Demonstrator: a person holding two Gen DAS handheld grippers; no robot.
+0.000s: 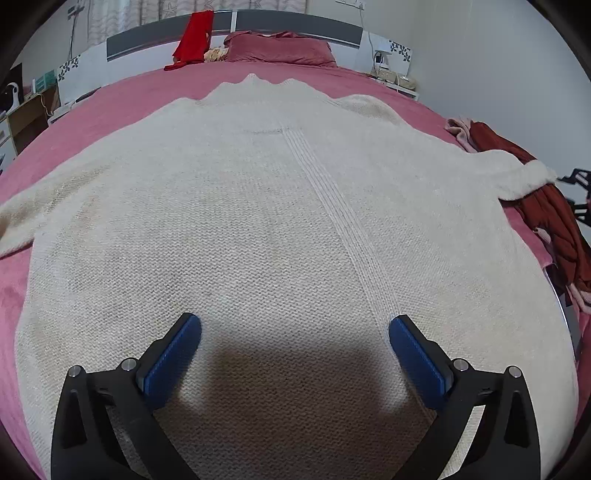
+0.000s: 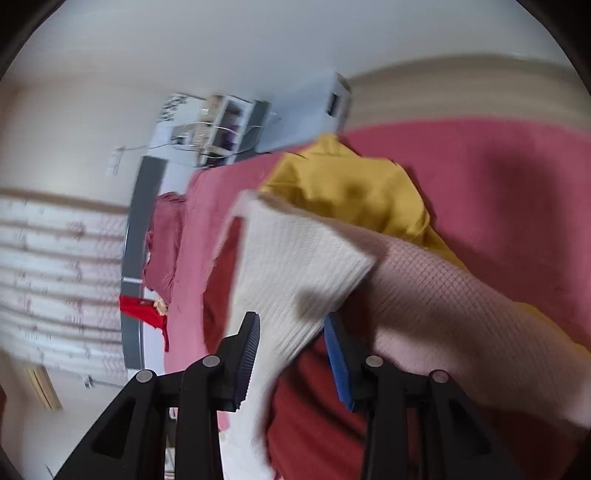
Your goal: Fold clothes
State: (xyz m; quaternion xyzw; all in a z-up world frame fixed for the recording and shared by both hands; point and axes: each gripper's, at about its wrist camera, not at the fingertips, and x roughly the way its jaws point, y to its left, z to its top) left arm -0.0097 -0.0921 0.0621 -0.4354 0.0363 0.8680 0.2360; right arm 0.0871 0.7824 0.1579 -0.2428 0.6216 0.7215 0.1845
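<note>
Hovering wide open, your left claw is facing the cream sweater while your right claw is holding its sleeve.

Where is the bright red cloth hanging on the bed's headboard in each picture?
Left wrist view: the bright red cloth hangs at the top, left of centre, beside the pink pillow.
Right wrist view: this picture is turned sideways and blurred, so the cloth sits at the left, below the middle.
Shared landmark: the grey headboard it hangs on.
</note>
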